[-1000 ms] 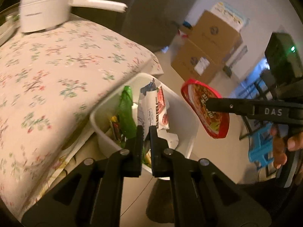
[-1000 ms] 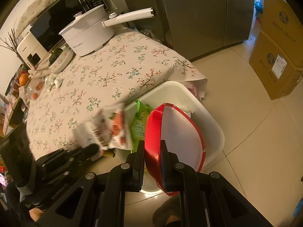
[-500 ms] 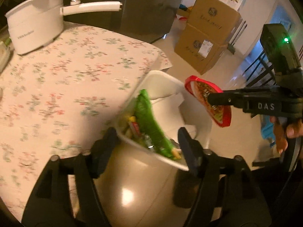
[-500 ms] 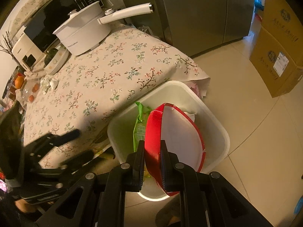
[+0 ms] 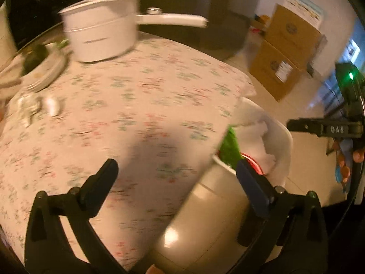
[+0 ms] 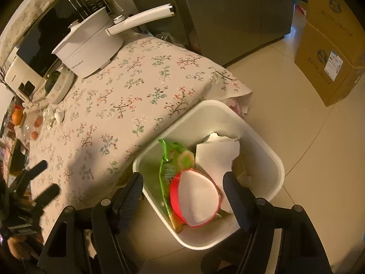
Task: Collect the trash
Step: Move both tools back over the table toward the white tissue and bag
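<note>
A white bin [image 6: 262,141] stands on the floor against the table's corner. In it lie a green wrapper [image 6: 168,169], torn white paper [image 6: 219,153] and a red-rimmed lid [image 6: 196,198]. My right gripper [image 6: 182,178] hangs over the bin. Its jaws are opening, and the lid lies loose below them, untouched. My left gripper [image 5: 176,165] is over the floral tablecloth [image 5: 136,105], its jaws opening with nothing between them. The left wrist view also shows the bin [image 5: 282,141], the green wrapper [image 5: 230,148] and the right gripper [image 5: 290,124]. Crumpled scraps [image 6: 52,114] lie on the table's far side.
A white pot [image 6: 91,48] with a long handle stands at the table's back, and a glass bowl [image 5: 36,68] sits beside it. Cardboard boxes [image 6: 330,52] are stacked on the tiled floor. A grey fridge [image 6: 228,11] stands behind the table. An orange [image 6: 17,116] lies far left.
The left gripper let its white-and-red wrapper go, opened wide and swung from the bin over the table. The right gripper opened and the red lid dropped into the bin.
</note>
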Tool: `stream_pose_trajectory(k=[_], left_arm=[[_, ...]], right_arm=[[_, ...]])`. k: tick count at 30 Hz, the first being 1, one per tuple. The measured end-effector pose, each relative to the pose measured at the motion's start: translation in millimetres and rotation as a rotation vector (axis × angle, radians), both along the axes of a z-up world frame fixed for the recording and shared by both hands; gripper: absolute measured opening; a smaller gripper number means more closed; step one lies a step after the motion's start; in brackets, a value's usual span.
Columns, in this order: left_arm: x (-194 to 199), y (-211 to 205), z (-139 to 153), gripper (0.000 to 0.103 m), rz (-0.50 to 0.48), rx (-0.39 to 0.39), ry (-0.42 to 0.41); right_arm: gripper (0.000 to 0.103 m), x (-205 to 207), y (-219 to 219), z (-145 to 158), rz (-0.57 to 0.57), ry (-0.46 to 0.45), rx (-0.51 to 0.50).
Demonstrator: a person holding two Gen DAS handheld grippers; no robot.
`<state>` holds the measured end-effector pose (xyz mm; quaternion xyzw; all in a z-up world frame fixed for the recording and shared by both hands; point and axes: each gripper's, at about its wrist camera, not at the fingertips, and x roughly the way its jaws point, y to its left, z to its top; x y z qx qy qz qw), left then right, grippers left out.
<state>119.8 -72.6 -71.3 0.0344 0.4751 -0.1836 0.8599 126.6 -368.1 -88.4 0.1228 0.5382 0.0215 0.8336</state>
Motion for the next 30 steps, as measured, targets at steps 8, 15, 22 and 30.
stream_pose_trajectory(k=[8, 15, 22, 30], left_arm=[[22, 90, 5, 0.102, 0.236, -0.021, -0.02], [37, 165, 1, 0.102, 0.412, -0.025, -0.016], [59, 223, -17, 0.102, 0.505, -0.049, -0.023], [104, 248, -30, 0.102, 0.436, -0.093, -0.137]], right_arm=[[0.082, 23, 53, 6, 0.043, -0.025, -0.01], [0.083, 49, 113, -4, 0.111, -0.006, -0.008], [0.083, 70, 163, -14, 0.179, -0.041, -0.013], [0.083, 108, 224, -29, 0.305, -0.138, -0.063]])
